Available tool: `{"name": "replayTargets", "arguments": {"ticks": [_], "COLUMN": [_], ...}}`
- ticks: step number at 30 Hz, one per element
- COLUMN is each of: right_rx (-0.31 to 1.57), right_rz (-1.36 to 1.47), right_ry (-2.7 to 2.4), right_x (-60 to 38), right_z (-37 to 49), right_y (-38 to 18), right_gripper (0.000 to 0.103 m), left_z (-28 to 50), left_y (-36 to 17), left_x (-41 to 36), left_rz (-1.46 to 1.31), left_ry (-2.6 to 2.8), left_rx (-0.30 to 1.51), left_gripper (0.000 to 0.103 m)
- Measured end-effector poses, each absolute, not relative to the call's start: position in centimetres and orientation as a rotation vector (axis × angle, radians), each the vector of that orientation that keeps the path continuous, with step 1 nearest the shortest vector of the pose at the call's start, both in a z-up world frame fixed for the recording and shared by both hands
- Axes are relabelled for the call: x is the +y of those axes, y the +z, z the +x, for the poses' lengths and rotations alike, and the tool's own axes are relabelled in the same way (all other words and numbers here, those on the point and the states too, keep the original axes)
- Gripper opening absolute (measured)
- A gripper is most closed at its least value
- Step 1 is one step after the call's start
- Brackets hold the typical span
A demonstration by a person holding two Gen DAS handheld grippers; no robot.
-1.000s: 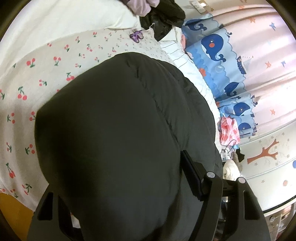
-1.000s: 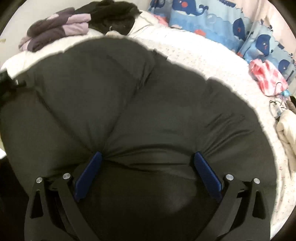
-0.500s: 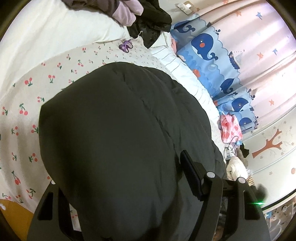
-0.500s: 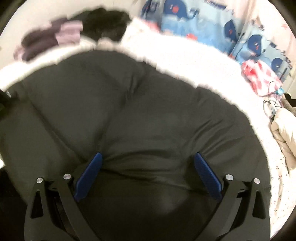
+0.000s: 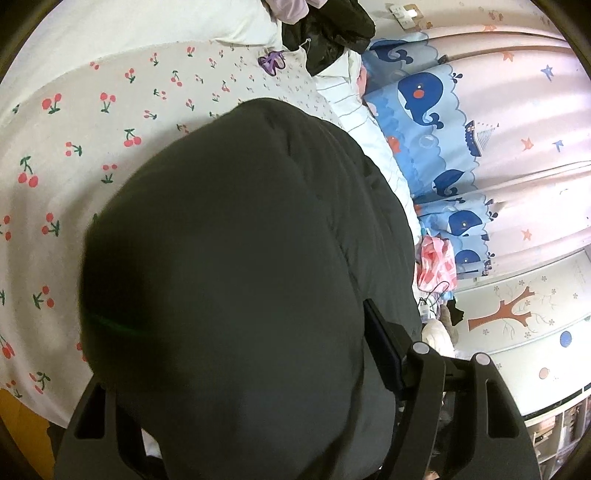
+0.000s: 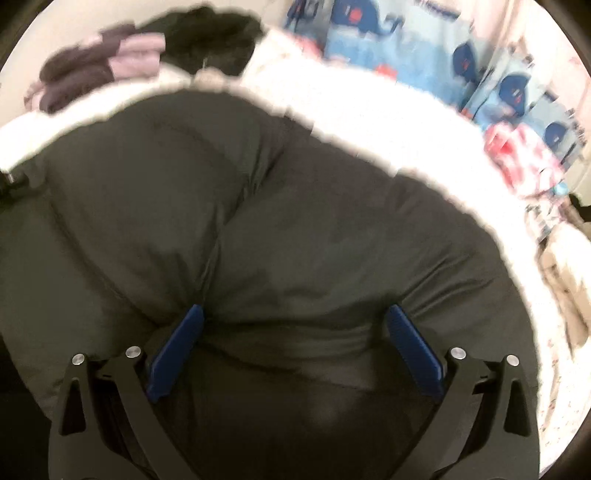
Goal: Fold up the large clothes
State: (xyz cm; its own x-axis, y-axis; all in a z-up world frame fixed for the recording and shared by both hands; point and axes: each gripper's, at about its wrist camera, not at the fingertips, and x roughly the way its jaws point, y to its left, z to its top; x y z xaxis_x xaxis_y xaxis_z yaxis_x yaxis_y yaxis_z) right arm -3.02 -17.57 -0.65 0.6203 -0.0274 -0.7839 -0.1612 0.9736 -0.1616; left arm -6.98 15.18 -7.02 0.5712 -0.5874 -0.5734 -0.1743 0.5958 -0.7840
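Note:
A thick, puffy dark green jacket (image 5: 240,258) lies on a cherry-print bedsheet (image 5: 74,129) and fills most of both views. In the left wrist view its bulk bulges up between the jaws of my left gripper (image 5: 236,332). The right pad presses into its side and the left finger is hidden behind the cloth. In the right wrist view my right gripper (image 6: 295,310) stands wide, its blue pads (image 6: 177,347) pinching a padded fold of the jacket (image 6: 295,221), with creases running out from both pads.
A pile of dark and lilac clothes (image 6: 140,62) sits at the head of the bed beside a white pillow (image 5: 147,22). A whale-print curtain (image 5: 436,122) hangs along the far side. A pink patterned cloth (image 5: 437,262) and cream bundle (image 6: 565,273) lie near the bed's edge.
Both grips stay the same. The left view tilts slightly back and forth over the jacket. The right view has gone blurry, with the jacket's outline shifted a little.

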Motion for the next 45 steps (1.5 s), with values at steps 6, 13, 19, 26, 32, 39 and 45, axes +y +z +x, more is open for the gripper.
{"name": "replayTargets", "arguments": {"ticks": [6,13,19,26,32,39,45], "right_rx": [0.943,0.952,1.028,0.901,0.751,0.664,0.901], "right_rz": [-0.234,-0.207,-0.064,0.686,0.98,0.714,0.285], "right_ry": [0.087,0.069,0.183,0.476,0.454,0.305,0.271], "right_x": [-17.3,-17.3,-19.9,-35.3,-47.5,-48.4,-40.7], "right_z": [-2.0,-2.3,-1.9,-5.6,-7.6,-7.0,-0.6], "right_y": [-3.5,-4.9,-4.1,-0.7,0.5,6.7,8.1], "right_gripper": [0.097,0.097,0.097,0.096,0.096,0.096,0.096], "left_z": [-6.8,-7.7,-8.3,-9.5,-10.3,-12.2,-13.5], "left_y": [-5.0,2.9,8.1,8.4,3.3,0.6,1.8], "left_x": [13.7,7.6,-0.8,-12.7,-23.1,-28.5,-27.7], "left_rz": [-0.824,-0.576,-0.423,-0.173,0.059,0.286,0.319], "left_ry": [-0.311,-0.433,-0.589,-0.711,-0.767,-0.765,-0.803], "left_rx": [0.919,0.763,0.698,0.714,0.794,0.803,0.814], "left_gripper": [0.058,0.05,0.049,0.049,0.049,0.06,0.065]}}
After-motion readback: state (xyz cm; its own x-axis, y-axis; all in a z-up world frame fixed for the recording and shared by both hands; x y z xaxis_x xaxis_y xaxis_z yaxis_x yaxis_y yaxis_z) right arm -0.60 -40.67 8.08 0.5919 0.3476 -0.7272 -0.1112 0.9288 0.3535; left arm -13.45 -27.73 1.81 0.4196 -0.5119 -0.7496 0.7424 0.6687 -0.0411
